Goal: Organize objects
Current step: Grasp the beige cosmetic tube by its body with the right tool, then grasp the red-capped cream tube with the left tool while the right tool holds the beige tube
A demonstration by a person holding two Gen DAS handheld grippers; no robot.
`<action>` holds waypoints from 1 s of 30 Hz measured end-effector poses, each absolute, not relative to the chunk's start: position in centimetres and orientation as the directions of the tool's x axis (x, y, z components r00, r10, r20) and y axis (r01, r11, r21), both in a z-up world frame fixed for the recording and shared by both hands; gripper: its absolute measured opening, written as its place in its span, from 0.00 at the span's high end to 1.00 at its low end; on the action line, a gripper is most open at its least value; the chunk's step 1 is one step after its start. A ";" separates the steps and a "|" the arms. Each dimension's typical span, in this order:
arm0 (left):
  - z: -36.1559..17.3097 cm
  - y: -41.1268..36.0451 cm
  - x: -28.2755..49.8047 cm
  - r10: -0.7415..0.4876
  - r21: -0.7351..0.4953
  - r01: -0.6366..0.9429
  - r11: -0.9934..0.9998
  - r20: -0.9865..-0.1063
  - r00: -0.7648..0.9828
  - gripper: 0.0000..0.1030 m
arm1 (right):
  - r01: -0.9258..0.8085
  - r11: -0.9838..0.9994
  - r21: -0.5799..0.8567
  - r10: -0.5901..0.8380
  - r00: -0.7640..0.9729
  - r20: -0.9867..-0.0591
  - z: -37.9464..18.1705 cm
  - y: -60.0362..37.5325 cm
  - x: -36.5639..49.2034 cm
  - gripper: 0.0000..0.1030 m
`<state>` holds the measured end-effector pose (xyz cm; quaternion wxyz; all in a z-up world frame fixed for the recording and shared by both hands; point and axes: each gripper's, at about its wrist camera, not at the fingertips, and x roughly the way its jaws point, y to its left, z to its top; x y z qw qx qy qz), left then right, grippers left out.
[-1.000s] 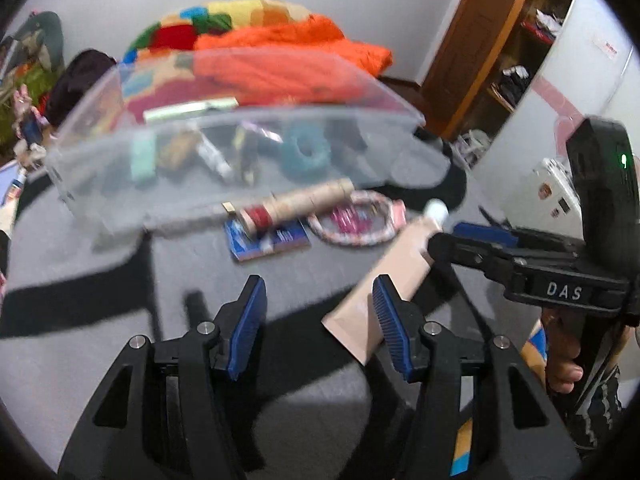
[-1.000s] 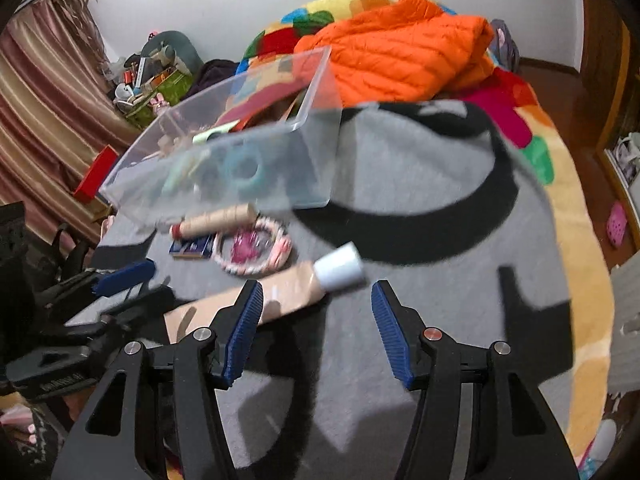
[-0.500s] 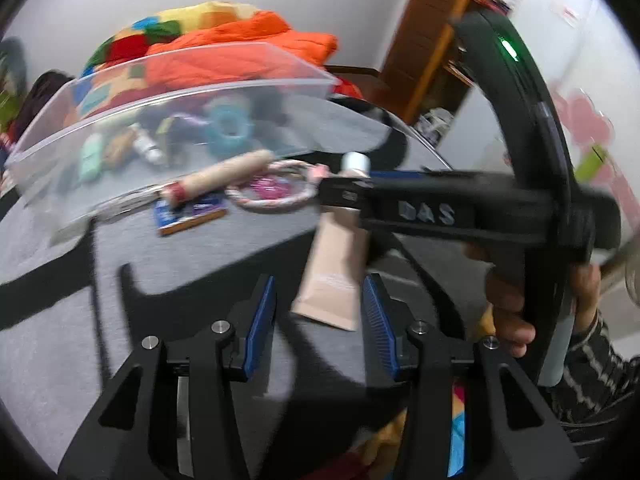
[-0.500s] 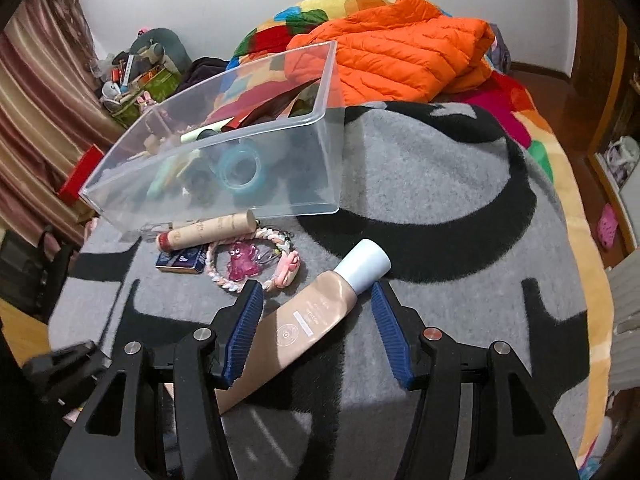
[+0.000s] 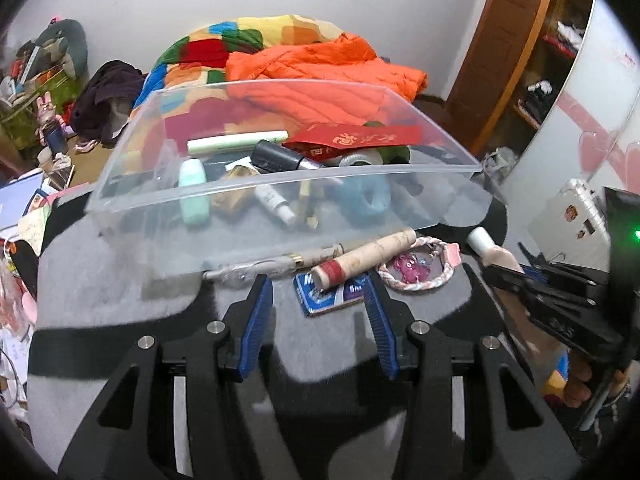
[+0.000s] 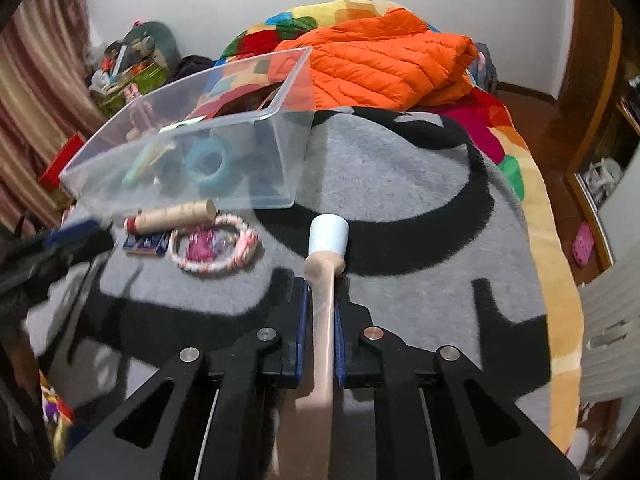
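A beige tube with a white cap point(image 6: 326, 248) sticks forward out of my right gripper point(image 6: 321, 292), which is shut on its body just above the grey and black rug. From the left wrist view the same tube point(image 5: 486, 246) shows at the right in the right gripper point(image 5: 520, 280). My left gripper point(image 5: 316, 284) stands open over the rug with nothing between its pads. Just beyond it lie a cardboard roll point(image 5: 372, 254), a blue card point(image 5: 344, 300) and a rope ring point(image 5: 418, 270). The clear bin point(image 5: 280, 182) behind them holds several toiletries.
An orange jacket point(image 6: 384, 64) and a patchwork quilt point(image 5: 248, 36) lie behind the bin point(image 6: 224, 120). Clutter piles up at the far left point(image 5: 36, 80). A wooden door point(image 5: 504, 52) and a white cabinet point(image 5: 576, 208) stand to the right. A person's hand point(image 5: 576, 384) holds the right gripper.
My right gripper has shut on the beige tube, which now points straight ahead. The left gripper has swung away from the tube to face the roll and the bin, its jaws narrower.
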<state>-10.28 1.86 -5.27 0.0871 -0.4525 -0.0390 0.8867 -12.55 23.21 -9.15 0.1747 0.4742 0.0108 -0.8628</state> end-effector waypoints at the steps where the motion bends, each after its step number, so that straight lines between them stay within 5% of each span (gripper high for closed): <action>1: -5.4 2.2 -10.7 0.195 -0.146 -0.131 -0.981 -0.798 -0.570 0.55 | 0.326 -0.936 0.137 -0.290 -0.487 -0.824 -9.1 23.4 -12.3 0.91; 10: -6.4 4.6 -12.0 0.203 -0.117 -0.189 -0.975 -0.817 -0.540 0.56 | 0.364 -0.918 0.156 -0.322 -0.456 -0.830 -8.4 24.6 -12.4 0.88; 17: -6.1 5.6 -10.1 0.276 -0.158 -0.264 -0.951 -0.818 -0.505 0.78 | 0.355 -0.923 0.150 -0.312 -0.461 -0.831 -8.4 24.5 -13.4 0.76; 30: -6.5 7.9 -12.6 0.250 -0.080 -0.350 -0.933 -0.845 -0.473 0.78 | 0.355 -0.927 0.124 -0.295 -0.482 -0.825 -9.2 23.4 -14.4 0.74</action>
